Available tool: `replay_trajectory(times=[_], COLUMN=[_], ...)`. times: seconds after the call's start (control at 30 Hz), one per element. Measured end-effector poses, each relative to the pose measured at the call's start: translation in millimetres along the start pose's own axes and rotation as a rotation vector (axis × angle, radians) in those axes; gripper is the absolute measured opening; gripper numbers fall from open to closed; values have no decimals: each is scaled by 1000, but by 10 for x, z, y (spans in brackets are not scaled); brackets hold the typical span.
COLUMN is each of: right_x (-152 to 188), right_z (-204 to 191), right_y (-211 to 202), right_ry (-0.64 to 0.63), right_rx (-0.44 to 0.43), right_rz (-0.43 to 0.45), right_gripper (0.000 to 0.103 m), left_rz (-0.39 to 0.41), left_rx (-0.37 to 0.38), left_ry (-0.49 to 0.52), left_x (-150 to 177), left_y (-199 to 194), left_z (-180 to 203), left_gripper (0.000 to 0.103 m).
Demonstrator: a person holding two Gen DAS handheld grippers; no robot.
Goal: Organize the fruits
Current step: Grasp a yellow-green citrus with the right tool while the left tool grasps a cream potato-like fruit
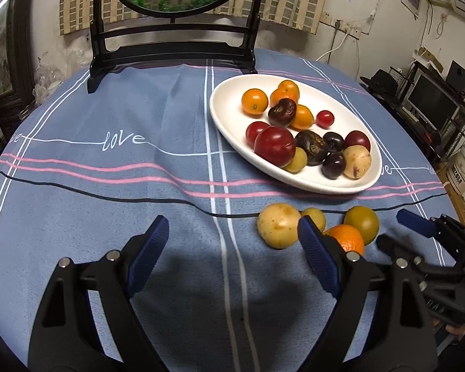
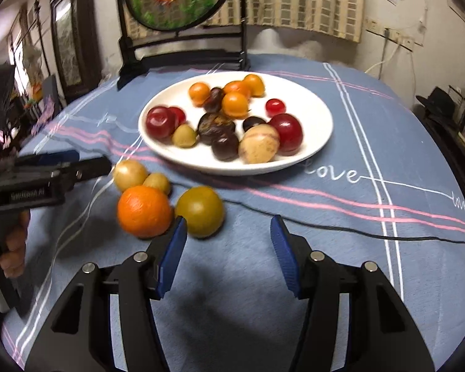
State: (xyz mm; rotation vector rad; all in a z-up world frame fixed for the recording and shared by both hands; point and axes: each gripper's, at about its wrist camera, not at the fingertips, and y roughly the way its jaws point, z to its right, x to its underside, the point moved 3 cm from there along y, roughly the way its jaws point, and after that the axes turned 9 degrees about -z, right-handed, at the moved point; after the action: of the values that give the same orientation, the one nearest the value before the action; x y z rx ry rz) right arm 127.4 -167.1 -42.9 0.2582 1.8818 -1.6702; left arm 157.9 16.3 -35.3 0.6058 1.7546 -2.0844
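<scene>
A white oval plate (image 1: 229, 124) (image 2: 313, 108) holds several fruits: orange, red, dark purple and pale yellow ones. On the cloth in front of it lie a pale yellow fruit (image 1: 277, 224) (image 2: 129, 174), a small yellow-green fruit (image 1: 314, 217) (image 2: 157, 182), a green-yellow fruit (image 1: 361, 223) (image 2: 200, 210) and an orange (image 1: 345, 240) (image 2: 144, 210). My left gripper (image 1: 231, 232) is open and empty, just left of these loose fruits. My right gripper (image 2: 229, 235) is open and empty, just right of the green-yellow fruit; it also shows in the left wrist view (image 1: 396, 229).
The round table has a blue-grey cloth (image 1: 108, 170) with white and pink stripes. A dark wooden stand with a round painted panel (image 1: 173, 31) (image 2: 176, 15) stands at the far edge behind the plate. Shelves and clutter lie beyond the table's right side.
</scene>
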Motion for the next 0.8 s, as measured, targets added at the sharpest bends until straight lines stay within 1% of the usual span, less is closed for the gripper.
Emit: replay_trajectory(times=[0.1, 0.17, 0.2, 0.23, 0.27, 0.3, 0.33, 0.4, 0.43, 0.53, 0.63, 0.8], right_x=[13, -13, -42, -90, -120, -151, -185, -203, -191, -154, -153, -154], right_z=[-134, -216, -245, -272, -286, -301, -315, -296, -269, -183, -92, -86], right_y=[67, 179, 211, 227, 241, 259, 287, 293, 283, 218, 36, -64], right_ry=[-56, -92, -106, -113, -116, -125, -130, -112, -93, -47, -16, -13], right_rx=[24, 99, 133, 141, 145, 141, 117, 102, 82, 30, 5, -15], right_rz=[-28, -48, -42, -21, -12, -8, -18, -17, -9, -20, 28, 49], right_gripper=[56, 56, 56, 54, 48, 44, 40, 39, 39, 39, 39, 39], left_rz=[1, -4, -9, -12, -15, -19, -21, -29, -33, -49, -62, -74], left_rx=[9, 3, 0, -2, -3, 1, 4, 18, 22, 4, 4, -47], left_ry=[10, 25, 38, 48, 57, 67, 72, 78, 80, 84, 81, 106], left_x=[10, 18, 25, 32, 40, 48, 53, 60, 62, 77, 86, 107], left_y=[-20, -10, 6, 15, 24, 34, 41, 58, 70, 138, 179, 296], left_z=[22, 52, 75, 86, 101, 116, 127, 138, 142, 141, 133, 153], left_gripper=[88, 88, 88, 88, 88, 88, 88, 88, 88, 88, 88, 88])
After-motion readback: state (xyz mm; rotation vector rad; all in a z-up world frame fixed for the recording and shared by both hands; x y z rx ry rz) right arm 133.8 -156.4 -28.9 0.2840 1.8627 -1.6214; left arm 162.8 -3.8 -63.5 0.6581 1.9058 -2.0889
